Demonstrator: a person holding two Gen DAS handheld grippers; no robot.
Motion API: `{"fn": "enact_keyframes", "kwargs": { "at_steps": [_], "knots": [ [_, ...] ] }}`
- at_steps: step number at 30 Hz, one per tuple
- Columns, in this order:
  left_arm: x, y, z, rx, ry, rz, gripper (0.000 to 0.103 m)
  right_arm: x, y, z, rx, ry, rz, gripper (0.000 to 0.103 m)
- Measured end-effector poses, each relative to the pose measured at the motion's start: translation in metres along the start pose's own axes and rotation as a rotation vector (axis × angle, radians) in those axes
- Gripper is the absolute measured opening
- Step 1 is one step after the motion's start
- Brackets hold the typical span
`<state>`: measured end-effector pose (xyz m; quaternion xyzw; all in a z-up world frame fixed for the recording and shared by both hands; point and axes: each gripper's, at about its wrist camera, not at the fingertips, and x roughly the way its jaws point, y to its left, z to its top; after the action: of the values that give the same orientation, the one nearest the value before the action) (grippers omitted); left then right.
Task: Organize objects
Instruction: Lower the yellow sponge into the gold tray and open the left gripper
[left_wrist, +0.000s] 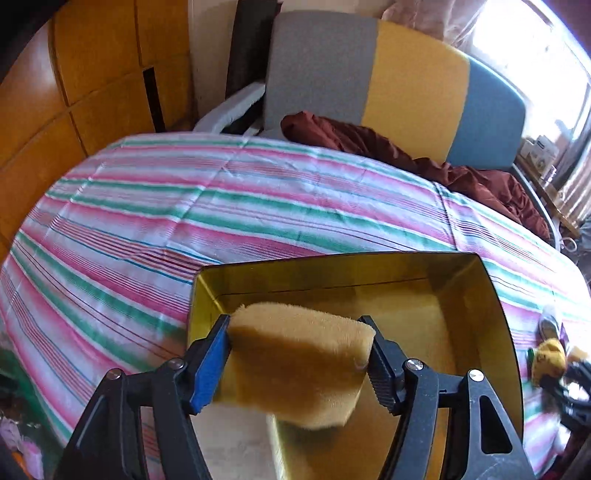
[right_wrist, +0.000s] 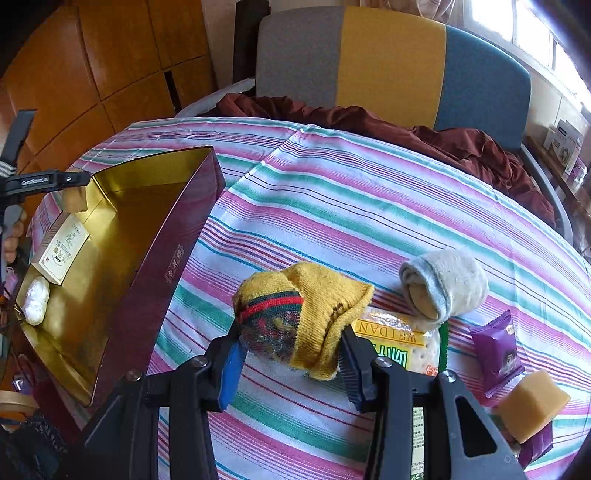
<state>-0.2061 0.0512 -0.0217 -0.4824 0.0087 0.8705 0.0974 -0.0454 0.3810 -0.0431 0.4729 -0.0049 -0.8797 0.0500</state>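
Item: two claws, loaded, at the gold-lined tin (right_wrist: 110, 236).
My left claw (left_wrist: 299, 365) holds the yellow sponge (left_wrist: 299, 365) over the tin's interior; my right claw (right_wrist: 291, 358) is clenched on the yellow sock bundle (right_wrist: 303, 317), right of the tin above the striped desk (right_wrist: 332, 206).

Right gripper (right_wrist: 291, 356) clamped on a rolled yellow sock (right_wrist: 306, 317), lifted off the striped tablecloth (right_wrist: 332, 206). Just ahead-right: grey sock roll (right_wrist: 443, 282). Under and right of the jaws: cracker pack (right_wrist: 402, 339); further right, purple snack packet (right_wrist: 496, 352) and yellow sponge block (right_wrist: 532, 404). Far left: open gold-lined tin (right_wrist: 155, 258) holding a small white box (right_wrist: 61, 249) and a white wrapped piece (right_wrist: 36, 300).
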Motion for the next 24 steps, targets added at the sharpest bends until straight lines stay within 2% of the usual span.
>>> {"fn": "enact_keyframes", "kwargs": {
  "at_steps": [2, 6, 8, 12, 14, 17, 21, 24],
  "knots": [
    [0.007, 0.0, 0.003, -0.006, 0.005, 0.024, 0.069, 0.0, 0.002, 0.0, -0.011, -0.002, -0.007, 0.045],
    [0.017, -0.002, 0.008, 0.02, -0.014, 0.125, 0.068, 0.0, 0.003, 0.0, -0.023, -0.005, -0.014, 0.045],
    [0.018, -0.002, 0.011, 0.026, -0.021, 0.113, 0.068, 0.001, 0.004, 0.001, -0.024, -0.003, -0.012, 0.045],
    [0.013, -0.003, 0.015, 0.04, -0.047, 0.157, 0.081, 0.003, 0.005, -0.001, -0.027, -0.001, -0.016, 0.045],
    [0.007, 0.0, 0.013, 0.019, -0.059, 0.153, 0.088, 0.003, 0.004, -0.001, -0.026, -0.001, -0.019, 0.045],
    [-0.003, 0.006, 0.005, 0.007, -0.074, 0.18, 0.089, 0.003, 0.005, -0.002, -0.027, -0.001, -0.024, 0.045],
    [-0.031, 0.014, -0.019, -0.059, -0.109, 0.155, 0.086, 0.002, 0.006, -0.003, -0.034, -0.008, -0.036, 0.045],
    [-0.053, 0.013, -0.043, -0.068, -0.138, 0.15, 0.082, 0.002, 0.005, -0.003, -0.033, -0.014, -0.044, 0.045]
  ]
}}
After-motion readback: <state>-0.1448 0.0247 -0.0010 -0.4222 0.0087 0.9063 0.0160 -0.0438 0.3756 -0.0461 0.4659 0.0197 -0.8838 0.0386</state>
